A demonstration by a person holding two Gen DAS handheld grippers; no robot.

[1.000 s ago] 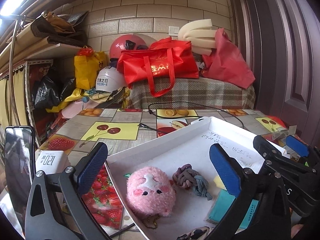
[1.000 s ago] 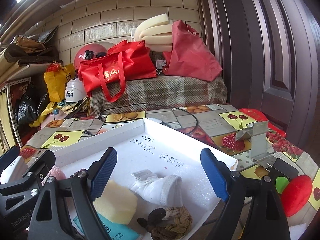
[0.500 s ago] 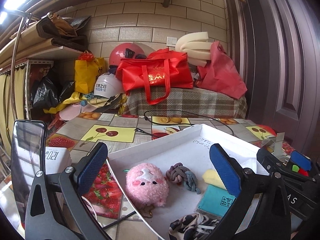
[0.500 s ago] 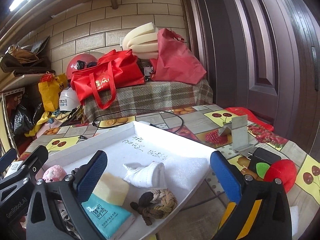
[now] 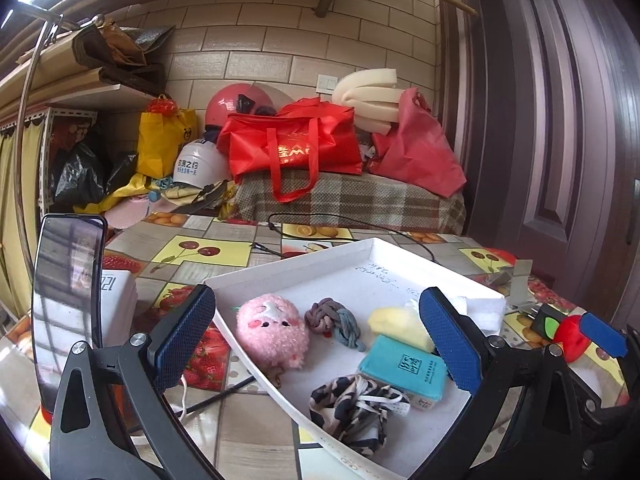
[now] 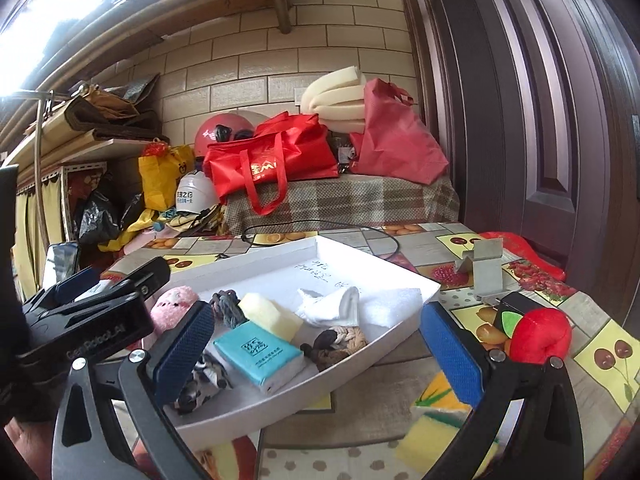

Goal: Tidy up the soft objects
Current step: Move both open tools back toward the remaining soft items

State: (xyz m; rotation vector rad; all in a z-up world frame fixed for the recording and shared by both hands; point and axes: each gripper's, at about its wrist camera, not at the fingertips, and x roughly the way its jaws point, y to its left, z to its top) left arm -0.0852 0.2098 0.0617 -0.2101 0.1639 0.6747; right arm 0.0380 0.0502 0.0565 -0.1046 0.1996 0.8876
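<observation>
A white tray (image 5: 288, 261) (image 6: 320, 392) on the fruit-print table holds several soft things. Among them are a pink plush (image 5: 272, 332), a grey knotted rope (image 5: 332, 320), a yellow sponge (image 6: 272, 314), a teal tissue pack (image 6: 256, 354), a camouflage cloth (image 5: 352, 408), a white sock (image 6: 332, 308) and a brown rope knot (image 6: 336, 342). My left gripper (image 5: 317, 296) stands open just before the tray, gripping nothing. My right gripper (image 6: 316, 312) is open wide over the tray's near right corner, also holding nothing. A red plush apple (image 6: 540, 336) and a yellow-green sponge (image 6: 436, 420) lie outside the tray on the right.
A phone (image 5: 68, 300) stands upright at the left beside a white box (image 5: 118, 300). A black cable (image 5: 352, 226) loops behind the tray. A metal stand (image 6: 486, 276) and a small black block (image 6: 510, 314) sit right of it. A plaid bench with red bags (image 5: 296, 152) is behind.
Both grippers have drawn back from the tray, so more of its contents show. The right gripper's jaws have spread wider, away from the white sock that lay between them.
</observation>
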